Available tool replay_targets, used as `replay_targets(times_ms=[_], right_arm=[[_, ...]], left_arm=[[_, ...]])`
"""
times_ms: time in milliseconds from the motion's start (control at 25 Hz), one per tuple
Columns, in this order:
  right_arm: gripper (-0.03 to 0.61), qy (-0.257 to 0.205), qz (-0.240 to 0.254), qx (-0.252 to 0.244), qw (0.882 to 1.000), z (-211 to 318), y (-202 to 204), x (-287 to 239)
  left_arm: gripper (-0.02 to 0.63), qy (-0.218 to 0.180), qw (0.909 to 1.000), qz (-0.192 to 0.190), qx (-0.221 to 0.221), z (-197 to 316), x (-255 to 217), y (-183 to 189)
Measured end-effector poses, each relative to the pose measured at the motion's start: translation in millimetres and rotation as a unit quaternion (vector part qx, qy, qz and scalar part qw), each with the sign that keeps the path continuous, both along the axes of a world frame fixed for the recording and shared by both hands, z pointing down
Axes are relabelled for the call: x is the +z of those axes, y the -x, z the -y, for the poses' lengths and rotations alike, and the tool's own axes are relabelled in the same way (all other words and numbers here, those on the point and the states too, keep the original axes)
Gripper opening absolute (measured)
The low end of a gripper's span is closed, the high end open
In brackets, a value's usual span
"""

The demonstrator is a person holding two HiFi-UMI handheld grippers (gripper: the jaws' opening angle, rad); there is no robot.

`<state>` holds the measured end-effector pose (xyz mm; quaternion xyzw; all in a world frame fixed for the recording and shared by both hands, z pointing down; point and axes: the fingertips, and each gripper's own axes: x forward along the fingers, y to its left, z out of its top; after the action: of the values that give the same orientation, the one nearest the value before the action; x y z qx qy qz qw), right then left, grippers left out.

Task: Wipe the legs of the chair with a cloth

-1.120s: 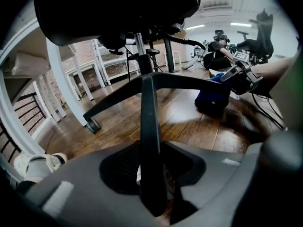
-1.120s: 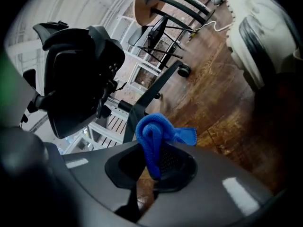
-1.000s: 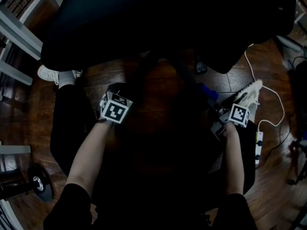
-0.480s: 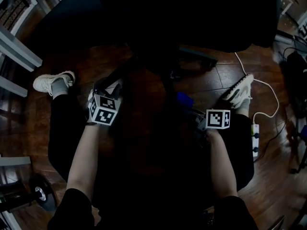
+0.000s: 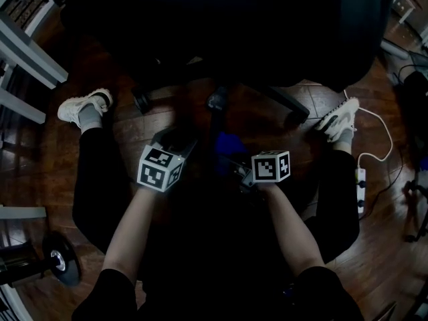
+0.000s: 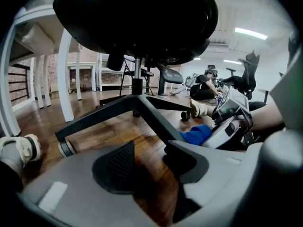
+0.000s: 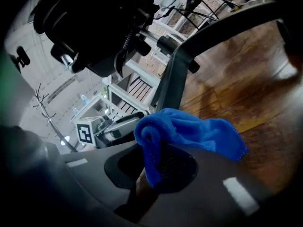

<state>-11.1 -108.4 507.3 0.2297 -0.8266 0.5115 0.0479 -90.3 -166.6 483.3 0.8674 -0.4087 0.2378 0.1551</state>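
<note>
The right gripper view shows best what is held. The right gripper [image 7: 156, 164] has its jaws pinched on a blue cloth [image 7: 189, 134], which bunches over the jaw tips and hangs out to the right above the wooden floor [image 7: 246, 89]. Beyond it one of the chair legs [image 7: 173, 79] rises toward the hub. The marker cube [image 7: 85, 132] of the other gripper sits at the left. The left gripper view gives the opposite angle. The left gripper [image 6: 151, 150] has its jaws standing wide, having just been opening, with only bare floor between them. From there the underside of the chair [image 6: 137, 18] fills the top, the column drops to the hub, and one leg slants near and right to where the cloth is, just in front of the right gripper. Whether the cloth touches that leg cannot be told from any view. A caster [image 6: 66, 148] ends the left leg, near a white shoe [image 6: 19, 148]. The head view is too dim for the jaws, but it alone shows the layout. The two grippers sit side by side near the person, with the cloth a small blue patch between them under the dark seat. A power strip [image 5: 362, 192] lies on the floor at the far right.
</note>
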Motion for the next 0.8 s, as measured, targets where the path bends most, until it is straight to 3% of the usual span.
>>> replay_targets(times_ms=[160,280,360,440,600,800], right_arm=[[0.060,-0.048,-0.047,-0.024,0.997,8,33,5],[0.060,-0.084,-0.104,0.047,0.990,32,20,0],[0.060,-0.120,-0.133,0.103,0.978,52,1,-11],[0.060,-0.157,-0.160,0.143,0.964,75,-16,-24],[0.061,-0.218,-0.223,0.191,0.931,120,-34,-45],[0.061,-0.197,-0.296,0.241,0.903,143,-47,-31]], left_arm=[[0.198,-0.011,0.9998,0.014,-0.006,-11,-5,8],[0.198,0.009,0.9999,0.009,0.001,-21,2,6],[0.198,0.015,0.9996,0.023,-0.001,-25,10,8],[0.212,-0.002,0.9977,0.062,-0.026,-20,11,21],[0.186,-0.020,0.9899,0.123,-0.068,-9,13,43],[0.164,-0.045,0.9829,0.153,-0.092,-8,8,57]])
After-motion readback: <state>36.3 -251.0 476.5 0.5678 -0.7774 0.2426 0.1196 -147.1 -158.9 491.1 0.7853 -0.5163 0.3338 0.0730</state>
